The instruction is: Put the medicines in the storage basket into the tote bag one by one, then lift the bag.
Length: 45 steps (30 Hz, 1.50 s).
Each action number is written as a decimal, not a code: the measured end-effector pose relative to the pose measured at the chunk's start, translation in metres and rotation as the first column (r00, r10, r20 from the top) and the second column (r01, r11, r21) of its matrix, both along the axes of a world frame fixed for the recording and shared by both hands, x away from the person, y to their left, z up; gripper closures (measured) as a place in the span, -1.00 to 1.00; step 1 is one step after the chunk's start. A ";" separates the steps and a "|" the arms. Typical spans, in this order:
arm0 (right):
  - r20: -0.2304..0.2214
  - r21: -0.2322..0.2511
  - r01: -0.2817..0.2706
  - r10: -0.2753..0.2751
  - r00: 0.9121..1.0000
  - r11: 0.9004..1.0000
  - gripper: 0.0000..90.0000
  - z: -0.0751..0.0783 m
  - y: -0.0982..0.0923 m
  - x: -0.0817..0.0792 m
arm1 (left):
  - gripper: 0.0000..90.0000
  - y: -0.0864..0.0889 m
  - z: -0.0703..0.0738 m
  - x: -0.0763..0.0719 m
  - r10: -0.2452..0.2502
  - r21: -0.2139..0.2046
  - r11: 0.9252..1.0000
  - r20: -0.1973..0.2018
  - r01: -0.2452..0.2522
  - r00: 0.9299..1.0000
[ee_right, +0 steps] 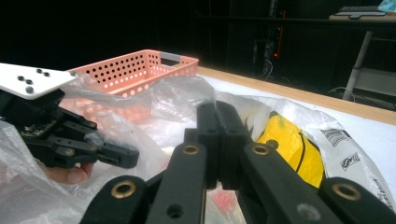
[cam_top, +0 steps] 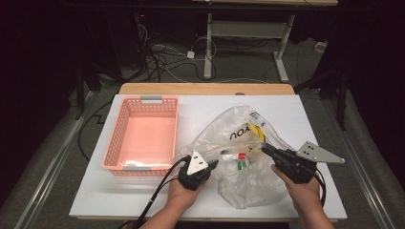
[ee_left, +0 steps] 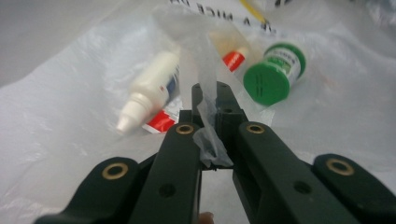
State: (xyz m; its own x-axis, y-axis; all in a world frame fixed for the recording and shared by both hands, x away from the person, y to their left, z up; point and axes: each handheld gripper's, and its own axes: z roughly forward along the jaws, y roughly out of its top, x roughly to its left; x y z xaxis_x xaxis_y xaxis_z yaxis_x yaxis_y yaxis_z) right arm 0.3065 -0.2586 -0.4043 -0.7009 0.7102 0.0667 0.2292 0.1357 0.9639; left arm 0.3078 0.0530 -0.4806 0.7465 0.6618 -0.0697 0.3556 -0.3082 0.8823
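Left gripper point(ee_left: 209, 100) clenched on a film edge of the crumpled clear plastic bag point(cam_top: 239, 143); right gripper point(ee_right: 218, 116) clenched on its opposite edge. White dropper bottle point(ee_left: 149, 88) and green-capped jar point(ee_left: 273, 74) lie inside, just beyond left jaw tips.

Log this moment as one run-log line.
left gripper: shut on clear plastic bag film | right gripper: shut at bag edge | contents: green-capped jar, white dropper bottle | pink perforated basket: empty
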 end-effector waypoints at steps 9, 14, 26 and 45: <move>0.065 0.018 0.030 -0.032 0.997 0.999 1.00 0.005 0.007 -0.002 | 0.97 0.004 0.033 0.002 0.078 -0.091 0.994 0.159 -0.064 0.984; 0.113 0.043 0.063 -0.068 0.991 0.997 1.00 0.015 0.012 0.001 | 0.97 0.003 0.063 0.006 0.096 -0.133 0.989 0.264 -0.063 0.960; 0.245 0.130 0.121 -0.151 0.958 0.984 1.00 0.052 0.015 0.023 | 0.97 -0.006 0.137 0.024 0.105 -0.174 0.984 0.431 -0.032 0.896; 0.363 0.208 0.141 -0.210 0.908 0.968 1.00 0.115 0.019 0.040 | 0.96 -0.019 0.221 0.039 0.128 -0.198 0.980 0.567 -0.017 0.814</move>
